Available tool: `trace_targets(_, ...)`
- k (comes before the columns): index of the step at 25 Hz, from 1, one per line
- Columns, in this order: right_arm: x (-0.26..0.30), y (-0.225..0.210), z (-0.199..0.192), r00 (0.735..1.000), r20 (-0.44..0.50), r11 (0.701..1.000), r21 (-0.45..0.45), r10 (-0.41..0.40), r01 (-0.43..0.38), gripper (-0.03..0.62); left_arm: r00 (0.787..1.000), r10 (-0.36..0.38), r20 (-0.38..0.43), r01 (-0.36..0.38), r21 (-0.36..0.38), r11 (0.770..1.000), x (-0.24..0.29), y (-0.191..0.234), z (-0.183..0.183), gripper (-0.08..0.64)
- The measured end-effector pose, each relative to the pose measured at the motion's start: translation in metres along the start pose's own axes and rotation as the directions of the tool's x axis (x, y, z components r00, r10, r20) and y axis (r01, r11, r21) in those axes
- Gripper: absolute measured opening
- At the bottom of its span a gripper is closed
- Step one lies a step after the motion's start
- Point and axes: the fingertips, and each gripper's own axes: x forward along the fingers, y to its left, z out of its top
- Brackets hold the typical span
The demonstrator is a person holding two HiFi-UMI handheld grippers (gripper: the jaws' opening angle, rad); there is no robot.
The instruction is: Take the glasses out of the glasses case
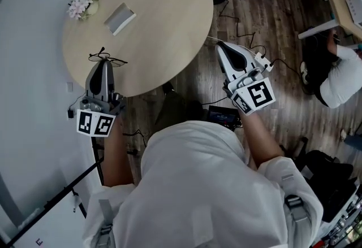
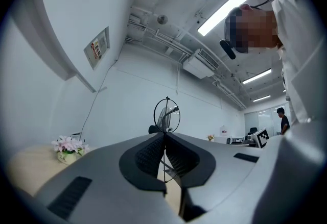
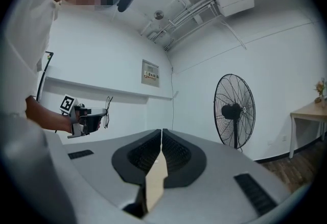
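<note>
A round wooden table (image 1: 164, 9) fills the upper part of the head view. The left gripper (image 1: 104, 62) is over the table's near edge, its jaws pressed together on the thin wire frame of the glasses (image 1: 117, 61), and one lens ring stands up past the jaw tips. The right gripper (image 1: 220, 45) is beside the table's right edge, jaws closed with nothing between them. The grey glasses case (image 1: 120, 18) lies further back on the table, well apart from the glasses. A small bunch of pink flowers (image 1: 83, 3) sits near the case.

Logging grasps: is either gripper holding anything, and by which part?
The left gripper is shut on the glasses, pinching a thin wire of the frame. The right gripper is shut and empty.
</note>
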Motion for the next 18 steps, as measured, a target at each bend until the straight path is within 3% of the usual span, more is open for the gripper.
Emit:
trace_targets(5,-0.023,0.023,-0.013,0.999,-0.008,0.999,0.028,0.033,-0.033,0.025,0.999,0.048,-0.014,-0.048,-0.031,0.998,-0.043,-0.023,-0.02,0.026)
trace_targets(9,-0.035,0.032,-0.023,1.0,-0.015,0.999,0.045,-0.005,0.006,0.025,0.996,0.091,-0.024,-0.093,-0.052,0.994,-0.072,-0.026,-0.037,0.026)
trace_targets(18,-0.043,0.079,-0.023,0.996,-0.076,0.999,0.01,-0.042,0.043,0.025,0.985,0.17,0.007,-0.169,-0.078,0.983,-0.134,-0.015,-0.037,0.026)
